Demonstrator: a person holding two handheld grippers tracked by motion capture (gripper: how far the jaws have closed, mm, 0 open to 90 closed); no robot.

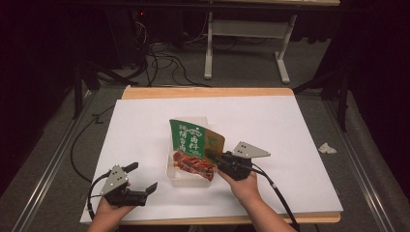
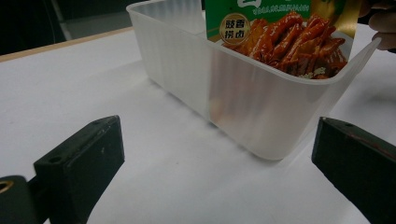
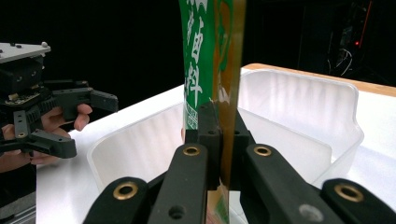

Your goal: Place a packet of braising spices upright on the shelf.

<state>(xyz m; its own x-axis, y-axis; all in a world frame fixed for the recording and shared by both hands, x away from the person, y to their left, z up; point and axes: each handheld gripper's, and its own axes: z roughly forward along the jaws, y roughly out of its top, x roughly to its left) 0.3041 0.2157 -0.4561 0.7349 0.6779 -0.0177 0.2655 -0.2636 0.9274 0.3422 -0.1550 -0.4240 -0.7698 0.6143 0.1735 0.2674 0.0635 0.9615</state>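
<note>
Between right tool point(image 3: 224, 140) jaws — snack packet point(image 3: 208, 60), over tub point(image 3: 299, 107).

Counter point(image 1: 145, 92): wooden top covered by white sheet point(image 1: 145, 125); translucent plastic tub point(image 1: 180, 180) rests on the sheet, near centre

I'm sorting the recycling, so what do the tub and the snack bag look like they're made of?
The tub looks like frosted, translucent plastic: the bag's print shows dimly through its ribbed wall. The snack bag looks like glossy printed plastic film, probably foil-lined given its gold sheen; it stays flat and thin where the right tool pinches it.
</note>
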